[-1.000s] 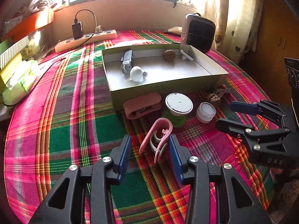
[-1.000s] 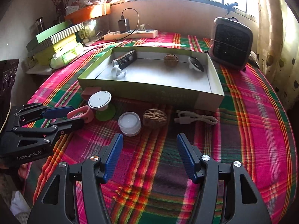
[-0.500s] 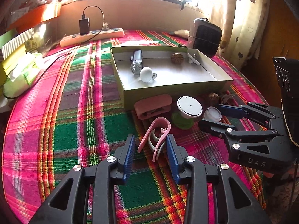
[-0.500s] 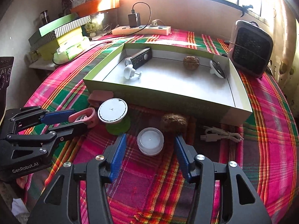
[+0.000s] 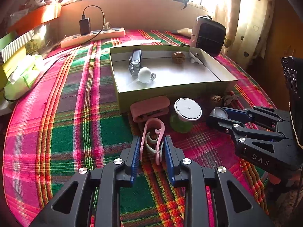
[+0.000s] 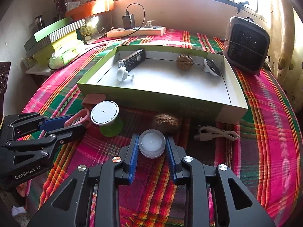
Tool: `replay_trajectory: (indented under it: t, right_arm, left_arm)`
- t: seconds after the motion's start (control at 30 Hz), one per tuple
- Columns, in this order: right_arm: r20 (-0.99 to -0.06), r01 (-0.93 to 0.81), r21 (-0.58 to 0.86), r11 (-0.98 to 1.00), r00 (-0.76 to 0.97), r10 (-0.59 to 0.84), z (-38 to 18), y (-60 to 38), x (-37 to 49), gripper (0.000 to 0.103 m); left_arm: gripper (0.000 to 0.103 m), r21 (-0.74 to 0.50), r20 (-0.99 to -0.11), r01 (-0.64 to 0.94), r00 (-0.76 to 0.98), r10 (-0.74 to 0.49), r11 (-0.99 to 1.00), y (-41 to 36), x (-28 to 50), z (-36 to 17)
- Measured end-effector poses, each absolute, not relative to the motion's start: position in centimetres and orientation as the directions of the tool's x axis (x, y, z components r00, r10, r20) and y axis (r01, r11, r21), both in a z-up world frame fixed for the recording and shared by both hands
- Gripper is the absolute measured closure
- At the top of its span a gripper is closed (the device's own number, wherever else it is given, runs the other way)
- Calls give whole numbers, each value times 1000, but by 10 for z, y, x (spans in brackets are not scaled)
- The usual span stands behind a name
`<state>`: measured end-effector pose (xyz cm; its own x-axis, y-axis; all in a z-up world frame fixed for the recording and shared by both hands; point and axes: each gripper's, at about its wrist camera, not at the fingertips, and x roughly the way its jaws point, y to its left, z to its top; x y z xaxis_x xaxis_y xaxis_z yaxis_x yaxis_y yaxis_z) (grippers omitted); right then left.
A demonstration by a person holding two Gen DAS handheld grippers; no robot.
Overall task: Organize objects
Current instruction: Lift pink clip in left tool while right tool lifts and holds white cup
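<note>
Left tool [image 5: 151, 149], jaws just closed onto the pink clip [image 5: 152, 132] lying on the plaid bench [image 5: 56, 123]; right tool [image 6: 151, 147], likewise just closed, clamps the small white jar [image 6: 151, 143]. Close ahead stand a green-based spool [image 6: 106, 115], a walnut [image 6: 165, 123] and the open box [image 6: 170, 102]; a coiled cable [image 6: 215, 134] lies beside.

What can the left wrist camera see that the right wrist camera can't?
Only the left view shows the left tool closed on the pink clip from behind, and the whole pink case. Only the right view shows the right tool squeezing the small white jar, plus the coiled cable. Both show the open box and the walnut inside it.
</note>
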<state>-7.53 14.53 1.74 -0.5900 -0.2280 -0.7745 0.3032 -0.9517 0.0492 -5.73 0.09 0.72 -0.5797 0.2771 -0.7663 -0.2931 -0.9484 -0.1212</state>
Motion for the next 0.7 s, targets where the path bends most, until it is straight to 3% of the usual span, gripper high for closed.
replay_trajectory:
  t: [0.33, 0.47, 0.7]
  right_arm:
    - [-774, 277, -8, -961, -611, -169, 19, 161, -51, 75]
    - [-774, 260, -10, -965, -613, -157, 18, 168, -47, 74]
    - [-775, 258, -14, -966, -613, -152, 18, 168, -47, 74]
  left_arm:
    - [81, -106, -756, -249, -609, 241, -963, 20, -41, 7]
    - [70, -134, -752, -252, -605, 264, -959, 21, -42, 7]
    - [71, -133, -753, -255, -602, 265, -958, 22, -45, 7]
